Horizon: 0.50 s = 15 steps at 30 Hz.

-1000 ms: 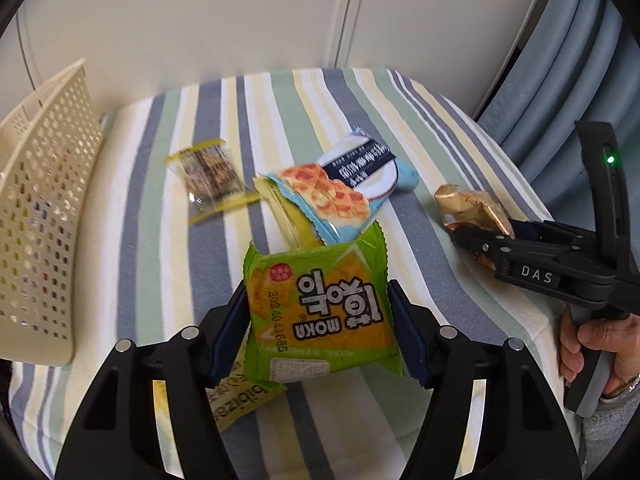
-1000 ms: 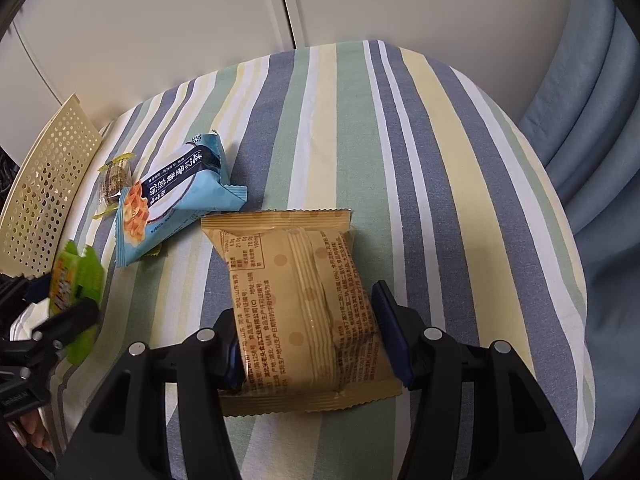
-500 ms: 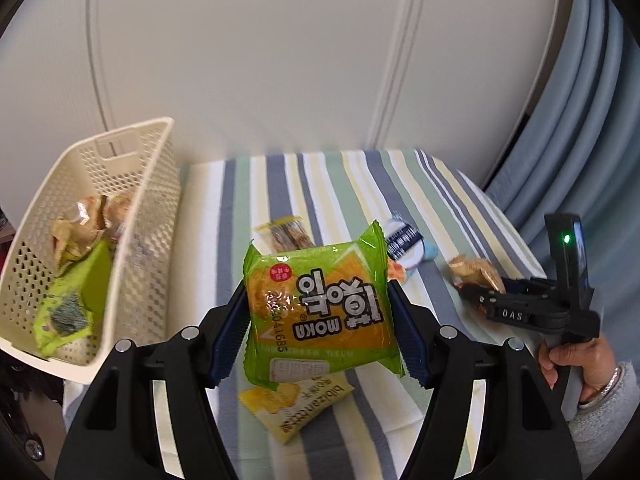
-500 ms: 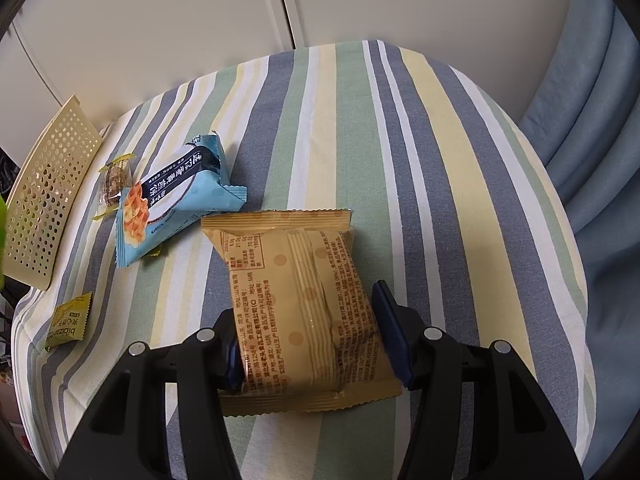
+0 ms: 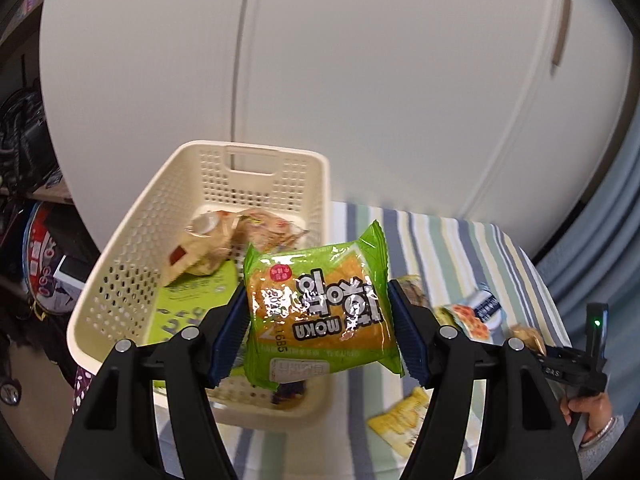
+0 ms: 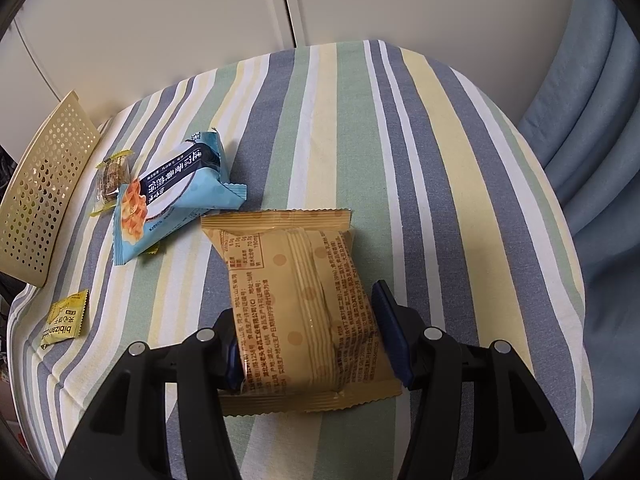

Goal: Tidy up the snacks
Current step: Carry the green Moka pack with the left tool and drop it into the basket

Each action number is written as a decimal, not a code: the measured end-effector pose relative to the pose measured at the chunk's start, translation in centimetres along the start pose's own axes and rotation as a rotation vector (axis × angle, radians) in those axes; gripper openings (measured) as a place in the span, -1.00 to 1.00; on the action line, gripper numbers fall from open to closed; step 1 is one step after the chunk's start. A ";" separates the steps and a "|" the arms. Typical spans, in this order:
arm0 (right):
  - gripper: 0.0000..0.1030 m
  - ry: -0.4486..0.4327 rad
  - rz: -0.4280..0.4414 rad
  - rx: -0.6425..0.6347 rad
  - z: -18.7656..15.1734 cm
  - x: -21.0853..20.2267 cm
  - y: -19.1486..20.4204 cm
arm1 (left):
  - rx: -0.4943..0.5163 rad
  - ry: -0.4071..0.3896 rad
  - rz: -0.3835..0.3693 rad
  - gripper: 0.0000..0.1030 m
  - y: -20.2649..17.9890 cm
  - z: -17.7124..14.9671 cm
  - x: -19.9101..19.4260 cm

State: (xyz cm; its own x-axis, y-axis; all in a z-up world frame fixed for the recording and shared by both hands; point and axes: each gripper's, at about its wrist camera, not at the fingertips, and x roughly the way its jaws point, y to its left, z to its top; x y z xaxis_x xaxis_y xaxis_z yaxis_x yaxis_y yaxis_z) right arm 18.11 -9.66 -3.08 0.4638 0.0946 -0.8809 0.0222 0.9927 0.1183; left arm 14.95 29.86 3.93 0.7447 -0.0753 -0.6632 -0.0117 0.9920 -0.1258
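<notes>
Cabinet: white doors [image 5: 360,92] filled the background behind the table.
Table: a striped cloth [image 6: 360,140] covered the top where I was sorting snacks.
Basket: the cream perforated basket [image 5: 120,280] stood at the table's left end, already holding several packets; in the right wrist view only its side wall showed at far left.
Left gripper: my left gripper [image 5: 318,322] was clamped across the width of a green MOKA snack packet [image 5: 320,312], held in the air with the basket opening just ahead and to the left of it.
Key relation: the green packet hung over the basket's near right corner, not yet over its middle; I judged a short carry forward and left would put it squarely above the opening before letting go.
Right gripper: my right gripper [image 6: 316,336] had its pads against both long sides of a tan snack packet [image 6: 296,304], apparently gripping it; whether it was lifted or lying on the cloth I could not tell. Its long axis ran along the fingers, away from me.
Nearer hand: the left was at the basket; the right was well apart from it, with the basket far off to its left.
Left on the cloth: a blue cracker packet [image 6: 172,196] beside a small clear-wrapped sweet [image 6: 112,178], and a small yellow sachet [image 6: 66,318] near the table's left edge.
</notes>
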 end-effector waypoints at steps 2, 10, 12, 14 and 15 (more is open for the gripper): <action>0.07 0.000 0.000 0.000 0.0 0.0 0.0 | -0.030 0.003 0.000 0.32 1.1 0.3 0.6; 0.07 0.003 -0.019 -0.015 0.0 0.0 0.3 | -0.108 0.038 -0.037 0.68 2.9 0.2 2.9; 0.07 0.004 -0.021 -0.017 0.0 0.0 0.3 | -0.160 0.027 -0.041 0.92 3.5 0.1 3.0; 0.07 0.005 -0.026 -0.021 0.0 0.1 0.4 | -0.193 0.016 -0.055 0.92 4.0 -0.1 2.9; 0.07 0.005 -0.028 -0.023 0.0 0.1 0.4 | -0.202 0.014 -0.057 0.92 4.3 -0.2 3.0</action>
State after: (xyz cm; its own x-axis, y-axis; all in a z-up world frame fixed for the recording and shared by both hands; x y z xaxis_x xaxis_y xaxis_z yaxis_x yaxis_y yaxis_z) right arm 18.16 -9.24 -3.10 0.4588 0.0667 -0.8860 0.0152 0.9964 0.0829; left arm 17.01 33.85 1.29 0.7385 -0.1331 -0.6610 -0.1049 0.9457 -0.3076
